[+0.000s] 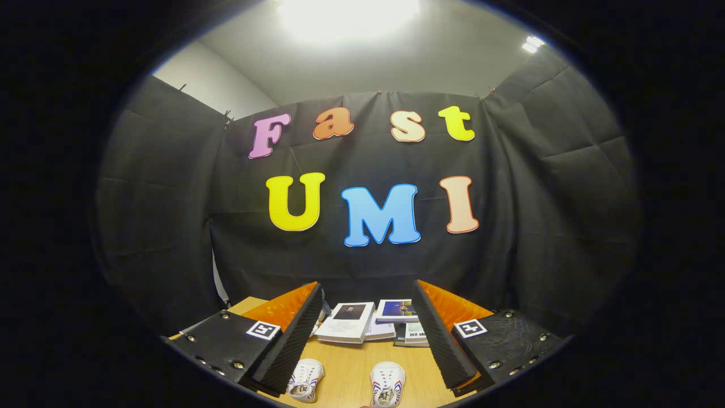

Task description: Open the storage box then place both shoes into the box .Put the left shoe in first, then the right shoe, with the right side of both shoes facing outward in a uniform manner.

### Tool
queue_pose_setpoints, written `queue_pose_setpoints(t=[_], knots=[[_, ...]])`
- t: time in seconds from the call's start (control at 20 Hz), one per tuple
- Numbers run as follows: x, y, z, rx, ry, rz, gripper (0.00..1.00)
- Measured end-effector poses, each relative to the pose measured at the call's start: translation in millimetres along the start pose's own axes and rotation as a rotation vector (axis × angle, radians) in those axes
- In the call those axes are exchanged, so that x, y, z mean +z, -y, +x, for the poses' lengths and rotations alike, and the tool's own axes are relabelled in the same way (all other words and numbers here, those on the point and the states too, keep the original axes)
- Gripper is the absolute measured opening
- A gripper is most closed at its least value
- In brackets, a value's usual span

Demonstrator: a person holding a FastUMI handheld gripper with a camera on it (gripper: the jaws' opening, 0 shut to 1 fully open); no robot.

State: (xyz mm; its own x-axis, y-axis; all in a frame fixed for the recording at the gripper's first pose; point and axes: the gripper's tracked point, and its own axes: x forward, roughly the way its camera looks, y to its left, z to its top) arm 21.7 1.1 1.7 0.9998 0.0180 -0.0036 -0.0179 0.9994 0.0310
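Two white shoes with red and blue side stripes rest on the wooden table (351, 368), toes pointing away from me. One shoe (306, 381) lies close to the left finger, the other shoe (388, 385) sits nearer the middle of the gap. My gripper (365, 306) hangs above the table, open, with nothing between its fingers. Both shoes lie below and between the fingers, only their front parts showing.
Several books (346, 322) lie in low stacks on the table beyond the shoes, close to the black cloth wall (362, 255). A bright ceiling lamp (345, 14) glows overhead.
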Motion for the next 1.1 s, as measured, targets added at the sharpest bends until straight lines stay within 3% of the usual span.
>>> queue_pose_setpoints(t=[0.55,1.1], knots=[[-22.7,-6.6,22.6,0.07,-0.043,0.006,0.96],[-113.5,-98.3,49.2,0.378,-0.311,0.143,0.96]])
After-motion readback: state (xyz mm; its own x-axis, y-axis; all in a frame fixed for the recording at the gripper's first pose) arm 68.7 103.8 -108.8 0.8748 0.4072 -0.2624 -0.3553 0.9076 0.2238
